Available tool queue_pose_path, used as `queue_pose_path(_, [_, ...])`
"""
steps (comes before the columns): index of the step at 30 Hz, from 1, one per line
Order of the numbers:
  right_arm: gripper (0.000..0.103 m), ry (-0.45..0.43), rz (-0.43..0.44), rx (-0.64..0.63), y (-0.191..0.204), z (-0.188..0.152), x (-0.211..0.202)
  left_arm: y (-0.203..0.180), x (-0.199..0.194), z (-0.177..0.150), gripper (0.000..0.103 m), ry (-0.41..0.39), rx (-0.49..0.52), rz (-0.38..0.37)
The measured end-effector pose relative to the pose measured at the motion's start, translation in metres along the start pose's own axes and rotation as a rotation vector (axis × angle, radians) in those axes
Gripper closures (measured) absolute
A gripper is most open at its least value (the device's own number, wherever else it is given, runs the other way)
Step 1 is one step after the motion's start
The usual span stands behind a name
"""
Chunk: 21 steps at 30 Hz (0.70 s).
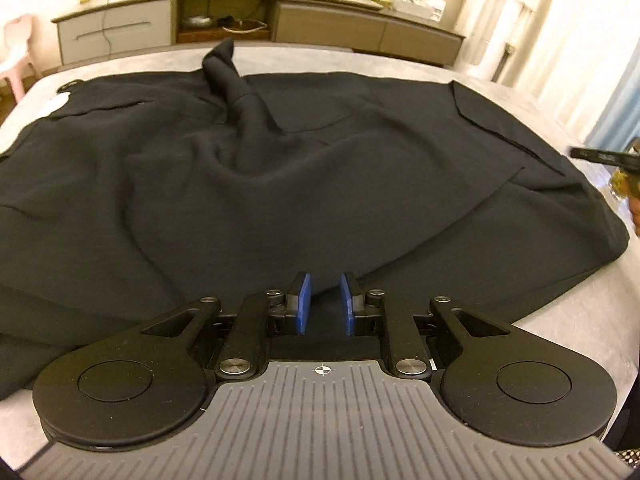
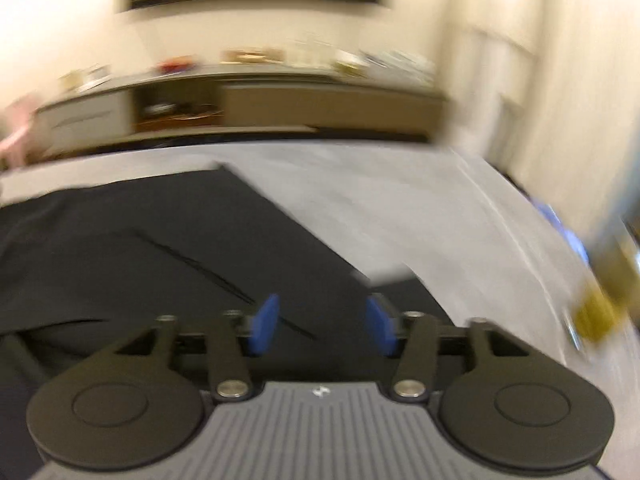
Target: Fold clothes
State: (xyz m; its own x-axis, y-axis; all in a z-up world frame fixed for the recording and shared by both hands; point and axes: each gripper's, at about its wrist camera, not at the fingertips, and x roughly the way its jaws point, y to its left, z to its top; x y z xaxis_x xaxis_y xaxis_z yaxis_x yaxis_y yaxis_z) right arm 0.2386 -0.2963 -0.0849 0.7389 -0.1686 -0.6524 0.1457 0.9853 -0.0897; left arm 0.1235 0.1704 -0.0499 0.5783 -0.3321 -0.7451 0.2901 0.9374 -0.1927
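A black garment [image 1: 280,184] is lying rumpled across the grey table [image 1: 560,312], one sleeve bunching upward, so folding is barely beginning. The left gripper [image 1: 324,300] is hovering at its near hem, jaws narrowly apart, gripping nothing. The right gripper [image 2: 322,324] is hanging open over the cloth.

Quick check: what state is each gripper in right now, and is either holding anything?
Left gripper: jaws narrowly apart over the near edge of the black garment; no grip visible.
Right gripper: jaws open, empty, above the garment; picture blurred.
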Motion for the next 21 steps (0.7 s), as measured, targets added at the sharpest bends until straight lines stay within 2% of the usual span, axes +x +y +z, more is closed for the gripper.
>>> queue_pose_path(4, [0.040,0.046,0.079,-0.192,0.031,0.016,0.048,-0.005,0.005,-0.001,0.092,0.014,0.016,0.007])
queue_pose_path(6, [0.047,0.083,0.105,-0.180,0.029,0.021,0.067,-0.006,0.007,-0.002,0.092,0.023,0.022,0.005])
queue_pose_path(8, [0.077,0.113,0.149,-0.128,0.022,0.027,0.077,-0.005,0.009,-0.002,0.092,0.029,0.034,0.001])
queue_pose_path(9, [0.100,0.133,0.154,-0.116,0.019,0.032,0.080,-0.005,0.009,-0.002,0.092,0.032,0.042,0.000])
queue_pose_path(12, [0.100,0.160,0.164,-0.081,0.013,0.049,0.079,-0.004,0.013,0.000,0.092,0.037,0.051,0.004])
queue_pose_path(14, [0.101,0.092,0.175,-0.016,0.004,0.069,0.053,-0.004,0.013,0.002,0.092,0.037,0.050,0.005])
queue_pose_path(20, [0.101,-0.216,0.379,0.444,-0.084,0.122,-0.082,-0.005,0.015,0.001,0.092,0.037,0.089,0.051])
queue_pose_path(21, [0.101,-0.242,0.389,0.524,-0.102,0.125,-0.097,-0.005,0.015,0.001,0.092,0.035,0.096,0.060])
